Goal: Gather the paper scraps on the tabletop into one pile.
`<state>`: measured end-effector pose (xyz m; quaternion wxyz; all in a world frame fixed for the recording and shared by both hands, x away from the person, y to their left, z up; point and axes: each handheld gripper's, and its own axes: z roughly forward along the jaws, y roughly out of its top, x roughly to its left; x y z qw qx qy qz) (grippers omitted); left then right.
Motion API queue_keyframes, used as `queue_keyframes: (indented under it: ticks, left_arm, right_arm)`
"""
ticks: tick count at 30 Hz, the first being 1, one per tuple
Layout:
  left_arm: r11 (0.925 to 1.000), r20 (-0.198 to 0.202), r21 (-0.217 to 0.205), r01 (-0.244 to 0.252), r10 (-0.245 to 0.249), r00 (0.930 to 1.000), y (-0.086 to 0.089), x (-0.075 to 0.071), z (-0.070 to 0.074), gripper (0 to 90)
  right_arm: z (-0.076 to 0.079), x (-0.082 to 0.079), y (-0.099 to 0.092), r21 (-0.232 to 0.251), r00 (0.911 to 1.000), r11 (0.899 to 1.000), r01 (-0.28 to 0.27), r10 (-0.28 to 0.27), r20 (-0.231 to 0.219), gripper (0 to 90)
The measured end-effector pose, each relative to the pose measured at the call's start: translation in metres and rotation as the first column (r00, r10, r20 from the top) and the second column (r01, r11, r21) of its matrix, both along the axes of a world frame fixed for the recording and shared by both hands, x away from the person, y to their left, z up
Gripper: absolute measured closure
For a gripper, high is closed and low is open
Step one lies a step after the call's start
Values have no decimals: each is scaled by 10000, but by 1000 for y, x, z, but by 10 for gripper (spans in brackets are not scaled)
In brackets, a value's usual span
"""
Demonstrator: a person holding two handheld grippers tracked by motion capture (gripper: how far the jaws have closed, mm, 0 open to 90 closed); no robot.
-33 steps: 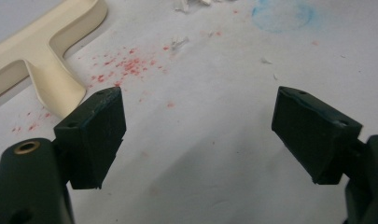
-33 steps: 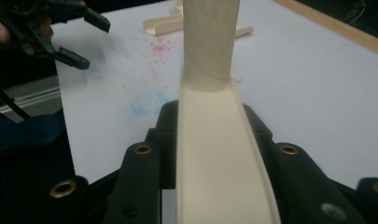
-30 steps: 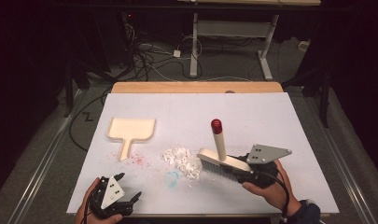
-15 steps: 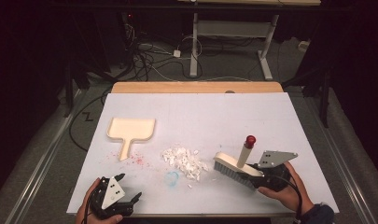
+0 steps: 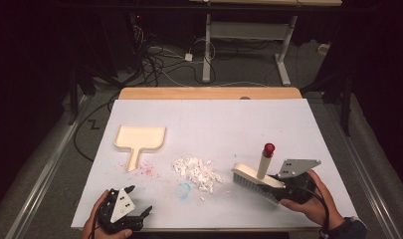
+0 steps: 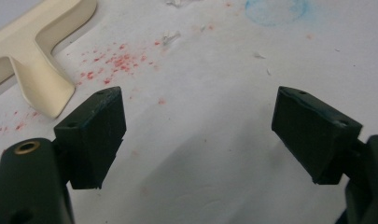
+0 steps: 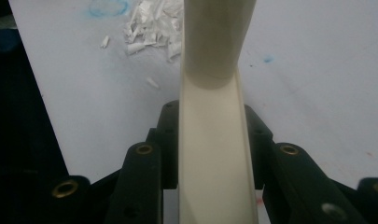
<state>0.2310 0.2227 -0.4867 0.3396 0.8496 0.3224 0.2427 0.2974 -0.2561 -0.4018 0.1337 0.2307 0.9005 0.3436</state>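
A dark room with cables on the floor surrounds a white-covered surface (image 5: pixel 214 119) with a wooden edge at its far side. On it, the brush (image 5: pixel 253 178) lies near the front right, its bristles down and its cream handle with a red cap rising at a slant; the right tool (image 5: pixel 291 185) is clamped on the brush's back, and the right gripper view shows its jaws pressed tight against both sides of the cream body (image 7: pixel 214 154). Just left of the bristles sits the heap of white paper scraps (image 5: pixel 196 172), with a few stray bits toward the front. Farther left and back lies the cream dustpan (image 5: pixel 138 139), mouth away from the person, well apart from the heap, with red specks beside its handle and a blue ring mark (image 5: pixel 183 189) near the scraps. The left tool (image 5: pixel 127 211) rests at the front left edge, its jaws spread wide with nothing between them (image 6: pixel 191 140).

The likely trouble: with the dustpan unheld and far from the heap, a sweep would scatter the light scraps across the surface or nudge the pan away. A hard stroke could also flick pieces off the front edge, and the brush could twist in its narrow grip.
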Motion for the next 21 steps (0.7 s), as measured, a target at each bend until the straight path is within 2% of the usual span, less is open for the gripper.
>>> queue_keyframes:
  ticks: [2, 5, 8, 10, 12, 18, 21]
  left_arm:
    - [10000, -2, 3, -13, 13, 10000, 1, -1, 0, 169]
    - [10000, -16, -37, -46, 46, 10000, 2, -1, 0, 169]
    - [10000, 29, -69, -65, 65, 10000, 1, -1, 1, 169]
    - [10000, 57, -84, -50, 50, 10000, 0, 0, 2, 169]
    - [9999, 68, -115, -22, 23, 10000, -1, 0, 2, 170]
    - [9998, 65, -201, 13, -12, 10000, -1, 1, 2, 169]
    - [9996, 92, -275, 39, -37, 10000, 0, 1, 3, 169]
  right_arm:
    - [4, -7, -9, 98, 10000, 10000, 14, -13, -50, 680]
    - [5, -20, -18, 230, 9995, 9994, -242, 246, -191, 679]
    - [-1, -26, -16, 135, 9983, 9990, -436, 441, -370, 680]
    - [-7, -24, -8, -42, 9975, 9985, -539, 536, -462, 679]
    - [-11, -20, 2, 7, 9965, 9979, -653, 652, -521, 679]
    - [-13, -4, 39, -114, 9949, 9951, -982, 979, -239, 680]
    - [-13, 3, 59, 49, 9935, 9936, -1128, 1128, -118, 680]
